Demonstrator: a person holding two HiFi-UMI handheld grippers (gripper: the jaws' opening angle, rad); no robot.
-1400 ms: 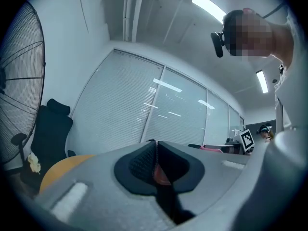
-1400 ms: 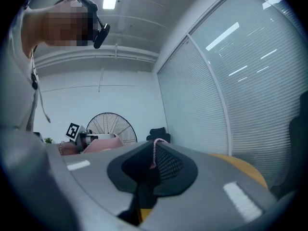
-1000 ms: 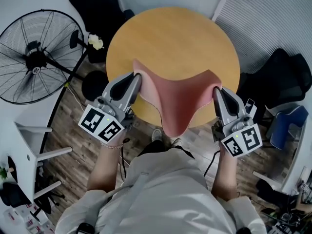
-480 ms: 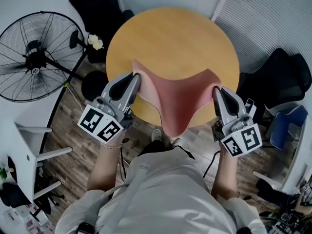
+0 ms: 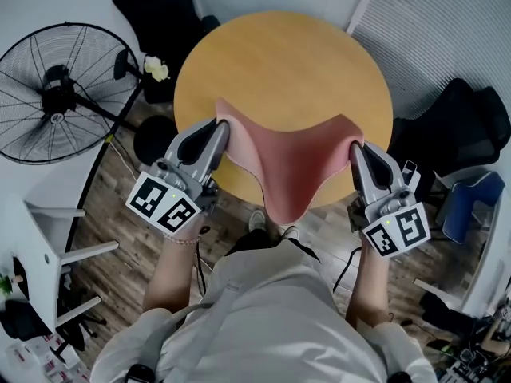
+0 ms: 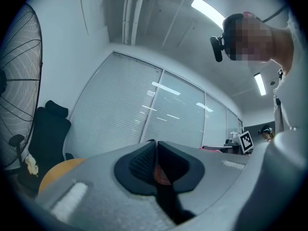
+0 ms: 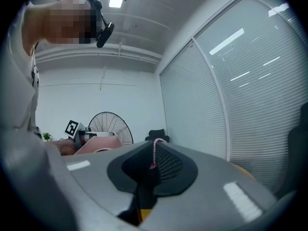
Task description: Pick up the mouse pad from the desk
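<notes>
Two grippers are clamped on the pad, one at each upper corner. The left gripper pinches the left corner and the right gripper the right. In the left gripper view the jaws are pressed together with a reddish sliver of pad between them. In the right gripper view a thin pink edge runs up between the closed pads.

The pad is off the desk, stretched between the two grippers. It sags in a deep V whose low point hangs past the near rim, above the person's shoes. Its upper part lies over the desk's near portion; whether it touches the wood cannot be told.

A standing fan is at the left, its round base close beside the desk and just left of the left gripper. A small pale yellow thing sits between fan and desk. A black chair and a blue bin stand to the right, near the right gripper. Another black chair is beyond the far rim. A white stand is at the lower left, well apart. Blinds cover the upper right.
</notes>
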